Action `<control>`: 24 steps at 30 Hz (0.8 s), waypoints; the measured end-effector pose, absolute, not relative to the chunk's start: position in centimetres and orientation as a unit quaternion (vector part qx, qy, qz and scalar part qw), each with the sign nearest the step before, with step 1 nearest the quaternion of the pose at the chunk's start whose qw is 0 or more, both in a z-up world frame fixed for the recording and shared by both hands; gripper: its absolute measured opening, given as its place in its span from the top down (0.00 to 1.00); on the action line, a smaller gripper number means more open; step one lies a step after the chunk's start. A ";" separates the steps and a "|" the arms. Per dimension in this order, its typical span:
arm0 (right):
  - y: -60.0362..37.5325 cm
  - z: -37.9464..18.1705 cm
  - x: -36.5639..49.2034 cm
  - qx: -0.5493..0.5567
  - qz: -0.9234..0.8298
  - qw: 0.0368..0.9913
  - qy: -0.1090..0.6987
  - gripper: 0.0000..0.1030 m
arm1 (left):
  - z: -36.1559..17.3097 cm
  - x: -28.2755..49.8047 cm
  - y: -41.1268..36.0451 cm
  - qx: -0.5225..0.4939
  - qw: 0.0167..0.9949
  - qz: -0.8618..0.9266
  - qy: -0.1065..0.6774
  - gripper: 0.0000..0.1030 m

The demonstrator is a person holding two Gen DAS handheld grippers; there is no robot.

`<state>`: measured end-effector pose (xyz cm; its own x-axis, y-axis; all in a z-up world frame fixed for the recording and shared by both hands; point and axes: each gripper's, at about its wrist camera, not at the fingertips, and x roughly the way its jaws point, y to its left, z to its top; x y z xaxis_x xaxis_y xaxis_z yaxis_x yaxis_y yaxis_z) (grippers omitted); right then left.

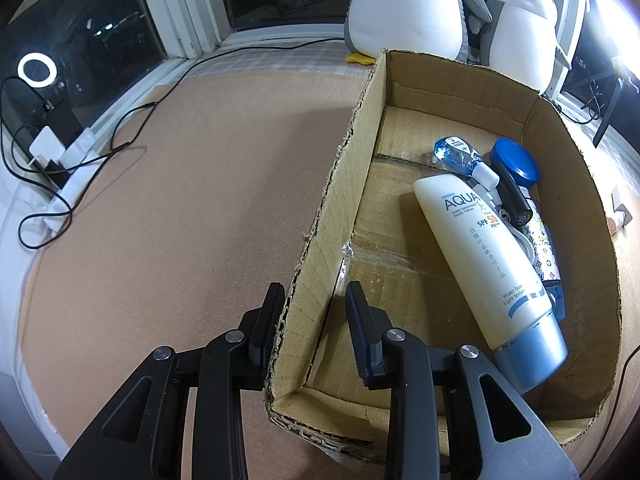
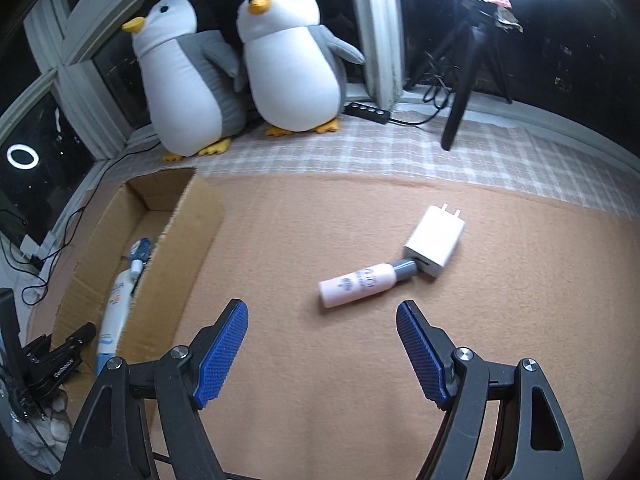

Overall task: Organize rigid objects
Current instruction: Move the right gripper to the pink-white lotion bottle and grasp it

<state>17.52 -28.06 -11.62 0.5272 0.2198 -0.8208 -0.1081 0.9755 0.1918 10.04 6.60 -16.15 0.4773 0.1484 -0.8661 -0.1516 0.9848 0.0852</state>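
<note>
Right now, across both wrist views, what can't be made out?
- Left wrist view: the patterned white item in the brown cardboard box lies mostly under the cream sunscreen tube and black stick; unidentifiable.
- Left wrist view: the small pink bottle is nearly hidden behind the box wall.
- Right wrist view: the pink bottle label is too small to read.

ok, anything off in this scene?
Two items lie outside the cardboard box: a pink bottle on its side, cap butted against a white charger. The box's cut rim is ragged; the left tool clamps its wall.
</note>
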 end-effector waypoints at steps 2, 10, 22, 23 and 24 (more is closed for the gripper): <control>-28.9 -12.1 18.0 0.071 0.089 0.869 0.482 0.29 | -16.2 10.0 6.6 -0.001 0.859 0.087 0.504 0.71; -30.5 -14.0 20.3 0.102 0.087 0.851 0.508 0.29 | -16.2 10.0 6.6 -0.002 0.859 0.087 0.504 0.71; -28.7 -15.3 23.1 0.070 0.097 0.843 0.525 0.38 | -16.2 10.0 6.6 -0.004 0.859 0.087 0.504 0.71; -28.5 -15.3 23.3 0.066 0.097 0.842 0.526 0.38 | -16.2 10.1 6.5 -0.004 0.859 0.087 0.504 0.71; -28.3 -15.4 23.5 0.064 0.099 0.842 0.527 0.40 | -16.2 10.0 6.5 -0.004 0.859 0.087 0.505 0.71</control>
<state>23.45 -28.33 -15.43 0.4255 0.2336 -0.8743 -0.0989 0.9723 0.2117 10.03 6.53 -16.23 0.4760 0.1448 -0.8674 -0.1525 0.9850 0.0808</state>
